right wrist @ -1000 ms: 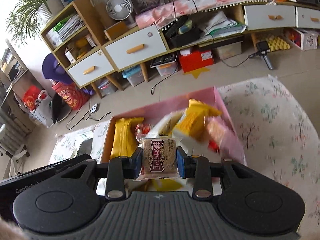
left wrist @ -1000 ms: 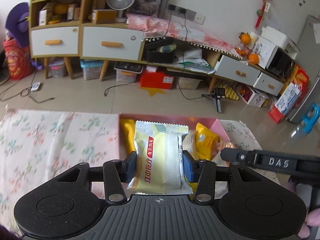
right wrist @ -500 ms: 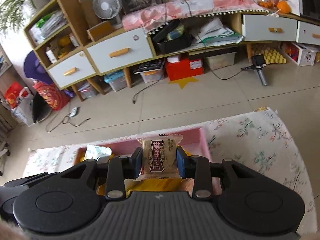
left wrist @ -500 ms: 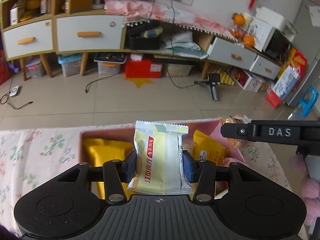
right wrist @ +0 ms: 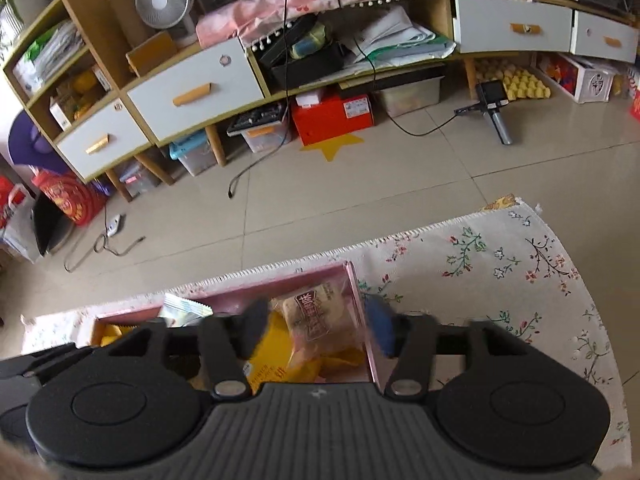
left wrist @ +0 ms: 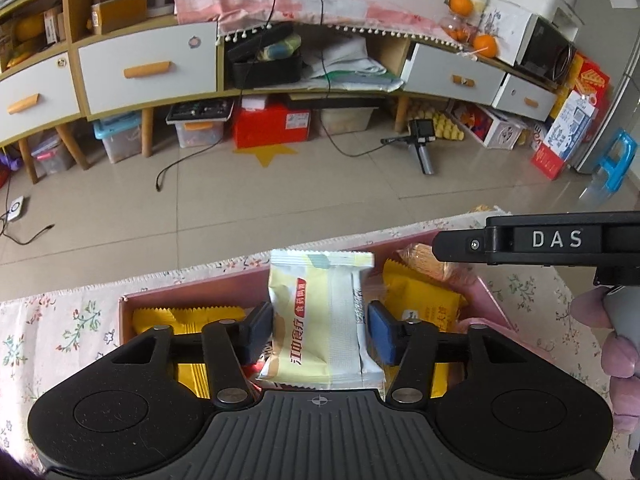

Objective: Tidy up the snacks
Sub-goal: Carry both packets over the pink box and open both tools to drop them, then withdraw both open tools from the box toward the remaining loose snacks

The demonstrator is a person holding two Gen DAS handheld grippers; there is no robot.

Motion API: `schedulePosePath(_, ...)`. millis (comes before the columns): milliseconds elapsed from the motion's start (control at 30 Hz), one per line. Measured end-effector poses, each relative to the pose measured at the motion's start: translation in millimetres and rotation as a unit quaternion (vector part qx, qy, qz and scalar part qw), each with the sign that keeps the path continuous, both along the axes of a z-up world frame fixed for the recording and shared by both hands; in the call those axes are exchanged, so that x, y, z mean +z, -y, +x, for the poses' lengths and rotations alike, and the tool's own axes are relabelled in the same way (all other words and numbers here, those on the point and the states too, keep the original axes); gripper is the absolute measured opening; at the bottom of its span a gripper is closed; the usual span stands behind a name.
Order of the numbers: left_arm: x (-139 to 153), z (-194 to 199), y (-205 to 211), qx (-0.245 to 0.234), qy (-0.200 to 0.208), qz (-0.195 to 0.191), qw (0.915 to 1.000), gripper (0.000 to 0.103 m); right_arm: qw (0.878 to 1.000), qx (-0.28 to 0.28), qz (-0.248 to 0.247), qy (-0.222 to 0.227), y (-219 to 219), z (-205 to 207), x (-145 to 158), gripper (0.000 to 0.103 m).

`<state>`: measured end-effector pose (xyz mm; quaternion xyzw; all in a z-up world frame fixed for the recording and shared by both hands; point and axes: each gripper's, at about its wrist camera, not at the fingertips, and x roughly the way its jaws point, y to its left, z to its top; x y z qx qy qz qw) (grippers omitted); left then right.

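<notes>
Left wrist view shows the left hand-held gripper (left wrist: 318, 330) pinching a pale yellow snack packet (left wrist: 318, 320) upright between its pads, hovering just above the pink box (left wrist: 494, 300) that sits on the flower-patterned bench (left wrist: 60, 320). Inside the box lie several yellow packets (left wrist: 424, 300) and a clear-wrapped biscuit (left wrist: 420, 260), so a fair share of the sorting looks done. From the right wrist view, the right hand-held gripper (right wrist: 316, 328) stands spread wide over the box's right end, its pads blurred, and a brown-labelled cake packet (right wrist: 316, 316) sits loose between them, tilted on top of the yellow wrappers and seemingly no longer gripped. My guess is that packet counts as delivered, while the pale yellow one is not yet set down. No other loose snacks show on the cloth within view.
</notes>
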<state>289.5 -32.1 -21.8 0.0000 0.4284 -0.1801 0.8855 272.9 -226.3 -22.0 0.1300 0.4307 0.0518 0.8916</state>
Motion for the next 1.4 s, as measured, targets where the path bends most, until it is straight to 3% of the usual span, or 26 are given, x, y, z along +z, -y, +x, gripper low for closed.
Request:
schedulePosePath(100,2.9,-4.4,-0.8,0.002,0.007,0.001,1.0000,0.068,1.000,0.001,0.000,0.002,0.7,-1.5,5.3,0.064)
schedulePosePath(567,23.3,-60.1,-1.2,0.015,0.032,0.015,0.9993,0.092,0.999,0.006,-0.029,0.021,5.8,-45.9,27.7,0.086)
schedulePosePath(733,29.1,-89.8,-2.8,0.021,0.040,0.032,0.9985,0.096,0.999,0.012,-0.024,0.021,8.7,-68.8,31.7,0.093)
schedulePosePath(1067,36.8,-143.7,-10.0,0.029,0.043,0.031,0.9982,0.100,0.999,0.016,-0.031,0.024,14.0,-115.8,33.9,0.098)
schedulePosePath(1400,20.4,-200.3,-24.5,0.038,0.021,0.026,0.9987,0.100,0.996,0.053,-0.057,0.042,13.1,-164.6,21.7,0.103)
